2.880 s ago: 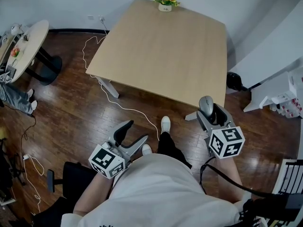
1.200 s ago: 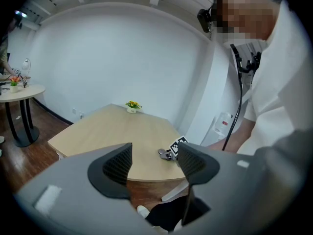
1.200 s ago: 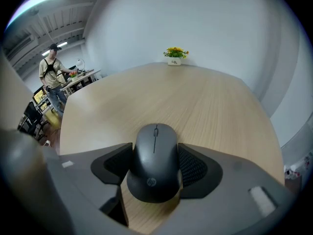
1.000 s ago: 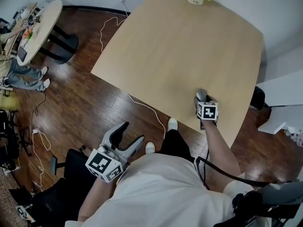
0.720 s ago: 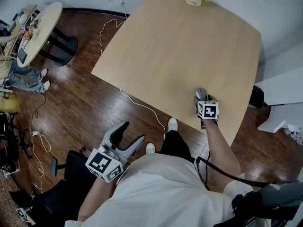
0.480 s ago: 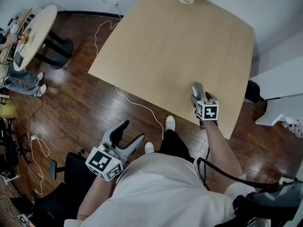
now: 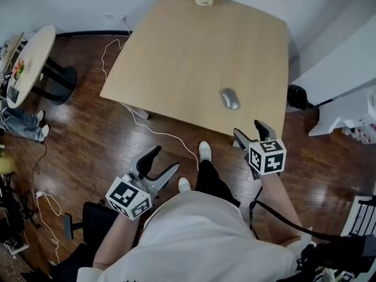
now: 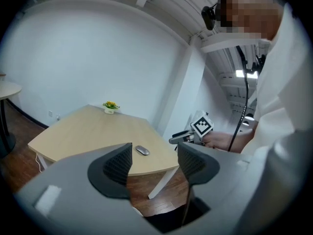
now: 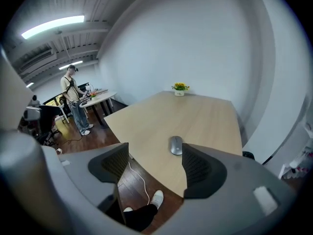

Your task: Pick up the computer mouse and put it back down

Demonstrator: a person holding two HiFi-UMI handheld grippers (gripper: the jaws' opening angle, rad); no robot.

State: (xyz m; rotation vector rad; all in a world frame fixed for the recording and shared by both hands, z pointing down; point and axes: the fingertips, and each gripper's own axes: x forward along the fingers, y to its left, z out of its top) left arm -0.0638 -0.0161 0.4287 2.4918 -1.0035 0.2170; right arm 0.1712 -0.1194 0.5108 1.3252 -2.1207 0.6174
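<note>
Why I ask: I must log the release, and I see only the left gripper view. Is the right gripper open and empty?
Observer: Yes. The right gripper view looks straight along the right gripper. Its jaws stand apart with nothing between them, and the mouse lies alone on the table beyond them.
Operator: Is anyone else in the room?
Observer: Yes. The right gripper view shows another person standing far off beside a round table, well away from the mouse.
</note>
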